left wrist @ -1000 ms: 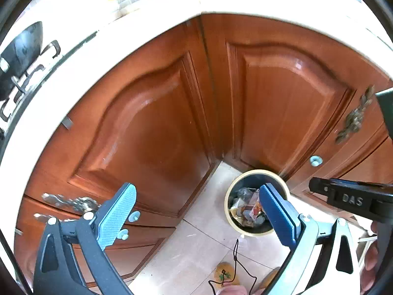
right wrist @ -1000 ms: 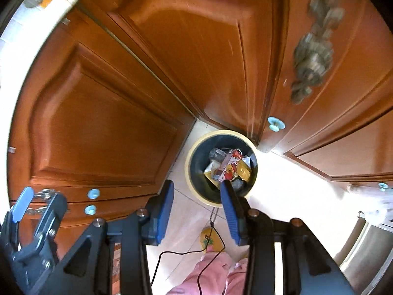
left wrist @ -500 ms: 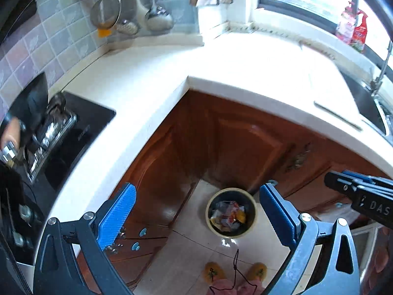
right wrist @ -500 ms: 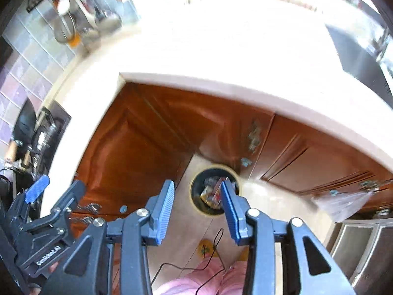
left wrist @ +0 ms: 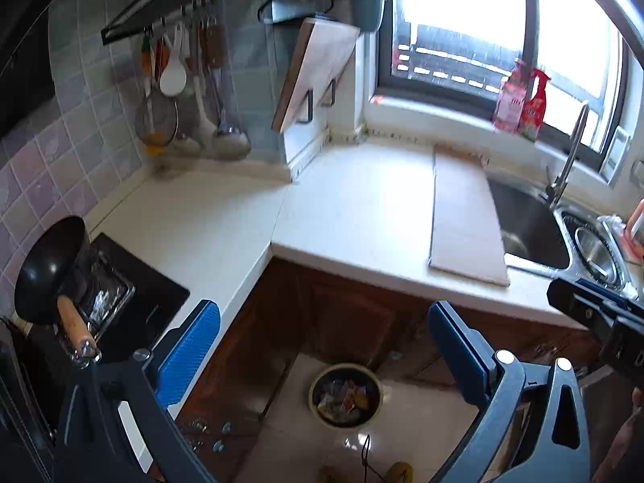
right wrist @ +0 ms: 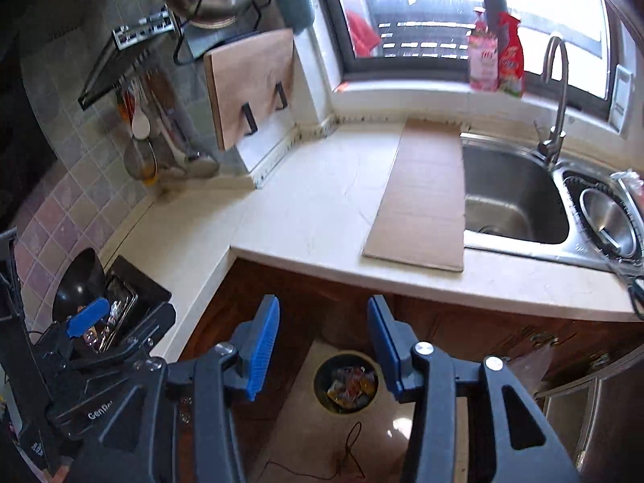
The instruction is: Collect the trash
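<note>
Black wok (left wrist: 48,265) on the hob at the left, handle jutting toward the near edge; a low swing of the left gripper (left wrist: 322,354) could clip it. That gripper hangs empty, its blue pads spread wide. Between the pads, far below on the floor, sits the bin (left wrist: 345,395) with wrappers heaped inside, tucked in the cabinet corner. The worktop (left wrist: 354,209) above it looks bare of litter, so I judge the collecting is near done, or the next piece lies out of sight. The right gripper (right wrist: 323,346) is empty too, jaws part open and opening, nothing between them. A cardboard sheet (right wrist: 422,197) lies by the sink (right wrist: 507,197) to the right; it overhangs nothing, yet a careless pass could slide it into the basin. A cable trails near the bin and might snag.
</note>
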